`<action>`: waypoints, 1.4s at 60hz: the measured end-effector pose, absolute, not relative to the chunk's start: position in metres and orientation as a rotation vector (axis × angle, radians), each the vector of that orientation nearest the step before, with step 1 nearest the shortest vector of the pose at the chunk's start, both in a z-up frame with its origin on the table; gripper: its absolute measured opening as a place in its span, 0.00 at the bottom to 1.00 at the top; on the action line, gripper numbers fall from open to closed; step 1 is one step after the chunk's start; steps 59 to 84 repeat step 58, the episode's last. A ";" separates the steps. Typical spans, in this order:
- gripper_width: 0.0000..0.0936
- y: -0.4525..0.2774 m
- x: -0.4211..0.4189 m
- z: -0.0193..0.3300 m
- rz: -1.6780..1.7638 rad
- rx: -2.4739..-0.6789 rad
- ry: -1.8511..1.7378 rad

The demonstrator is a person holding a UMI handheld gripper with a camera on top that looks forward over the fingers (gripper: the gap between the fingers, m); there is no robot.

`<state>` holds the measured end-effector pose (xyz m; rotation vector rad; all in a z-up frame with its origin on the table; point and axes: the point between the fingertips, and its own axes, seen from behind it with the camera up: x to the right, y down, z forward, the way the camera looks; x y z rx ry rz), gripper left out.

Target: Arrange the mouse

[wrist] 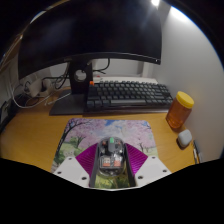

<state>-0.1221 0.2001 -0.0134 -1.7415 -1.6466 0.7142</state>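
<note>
While the claw point(111, 168) hovers low over the near edge of the surface point(30, 135), its fingers pinch a small grey mouse point(110, 154) between the pads, long axis pointing away along the fingers. Just beyond lies a floral mousepad point(110, 133) with open room. Farther back sit a keyboard point(128, 95), an orange bottle point(180, 109) and a monitor point(90, 40).

No legible text, label, brand or number anywhere, not even on the keyboard point(128, 95) keys.
</note>
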 end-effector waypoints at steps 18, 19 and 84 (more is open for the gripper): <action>0.92 0.194 -0.085 0.055 0.703 -1.780 -1.645; 0.92 0.192 -0.079 0.062 0.700 -1.787 -1.652; 0.91 0.147 0.038 0.148 0.680 -1.698 -1.725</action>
